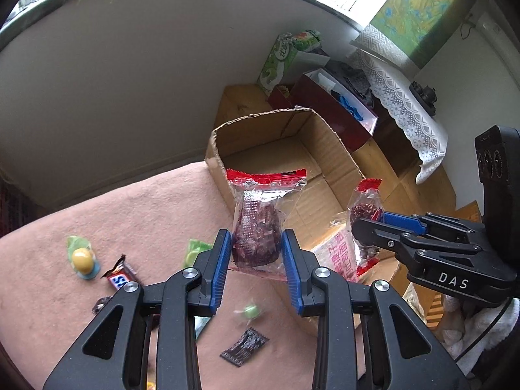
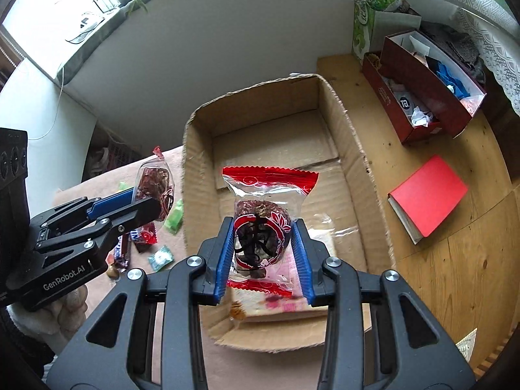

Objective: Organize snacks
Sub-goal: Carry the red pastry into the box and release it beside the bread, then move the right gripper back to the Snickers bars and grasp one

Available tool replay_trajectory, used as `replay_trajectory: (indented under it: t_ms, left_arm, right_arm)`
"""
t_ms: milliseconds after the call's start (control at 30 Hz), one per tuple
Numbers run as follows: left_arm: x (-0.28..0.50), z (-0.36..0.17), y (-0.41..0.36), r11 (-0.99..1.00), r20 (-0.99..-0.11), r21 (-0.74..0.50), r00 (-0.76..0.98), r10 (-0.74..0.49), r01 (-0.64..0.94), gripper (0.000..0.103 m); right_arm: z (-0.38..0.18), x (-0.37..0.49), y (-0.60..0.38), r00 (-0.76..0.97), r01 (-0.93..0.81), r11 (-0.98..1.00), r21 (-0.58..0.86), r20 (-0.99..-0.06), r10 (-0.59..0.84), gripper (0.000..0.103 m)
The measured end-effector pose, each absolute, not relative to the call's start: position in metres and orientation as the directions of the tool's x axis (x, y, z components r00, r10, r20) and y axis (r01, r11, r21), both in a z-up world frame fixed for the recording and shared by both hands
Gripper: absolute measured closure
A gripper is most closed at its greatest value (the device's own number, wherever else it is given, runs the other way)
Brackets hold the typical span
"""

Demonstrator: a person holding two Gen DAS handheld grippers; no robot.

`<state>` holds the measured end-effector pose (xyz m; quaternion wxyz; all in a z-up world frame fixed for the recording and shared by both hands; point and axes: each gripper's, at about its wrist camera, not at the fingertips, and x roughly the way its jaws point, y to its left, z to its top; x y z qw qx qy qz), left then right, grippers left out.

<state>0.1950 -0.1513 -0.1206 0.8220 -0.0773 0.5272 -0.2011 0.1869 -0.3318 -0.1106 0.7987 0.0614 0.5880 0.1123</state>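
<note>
My left gripper (image 1: 256, 253) is shut on a clear, red-edged packet with a dark round snack (image 1: 256, 237), held above the pink cloth beside the open cardboard box (image 1: 328, 136). My right gripper (image 2: 262, 253) is shut on a matching red-edged packet (image 2: 263, 237) and holds it over the box (image 2: 354, 149), above a pink-printed pack (image 2: 286, 302) lying in the box. Each gripper shows in the other's view: the right (image 1: 367, 224) with its packet (image 1: 365, 208), the left (image 2: 148, 201) with its packet (image 2: 154, 178).
Loose snacks lie on the pink cloth (image 1: 130, 211): a yellow jelly cup (image 1: 83, 258), a Snickers bar (image 1: 122, 278), a green candy (image 1: 250, 312), a dark sachet (image 1: 243, 346). A red book (image 2: 429, 195), a dark red box (image 2: 432, 97) and a green bag (image 2: 365, 26) sit on the wooden surface.
</note>
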Motion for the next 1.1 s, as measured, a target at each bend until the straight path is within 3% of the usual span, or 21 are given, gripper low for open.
replay_trajectory:
  t_ms: [567, 600, 733, 1100]
  left_arm:
    - [0.222, -0.132, -0.183, 0.908, -0.841, -0.322, 0.361, -0.404, 0.268, 0.072]
    - [0.223, -0.133, -0.184, 0.907, -0.842, -0.323, 0.356, -0.406, 0.271, 0.072]
    - [0.224, -0.134, -0.184, 0.906, -0.840, -0.333, 0.354, -0.411, 0.262, 0.070]
    - [0.222, -0.127, -0.177, 0.908, -0.837, -0.337, 0.364, -0.410, 0.248, 0.066]
  right_arm:
    - [-0.139, 0.225, -0.353, 0.265, -0.106, 0.962, 0.252, -0.925, 0.271, 0.066]
    - [-0.139, 0.225, -0.352, 0.267, -0.110, 0.961, 0.253, -0.924, 0.274, 0.064]
    - [-0.137, 0.226, -0.350, 0.287, -0.117, 0.965, 0.235, -0.922, 0.259, 0.037]
    - [-0.127, 0.221, -0.355, 0.303, -0.088, 0.967, 0.237, -0.919, 0.253, 0.037]
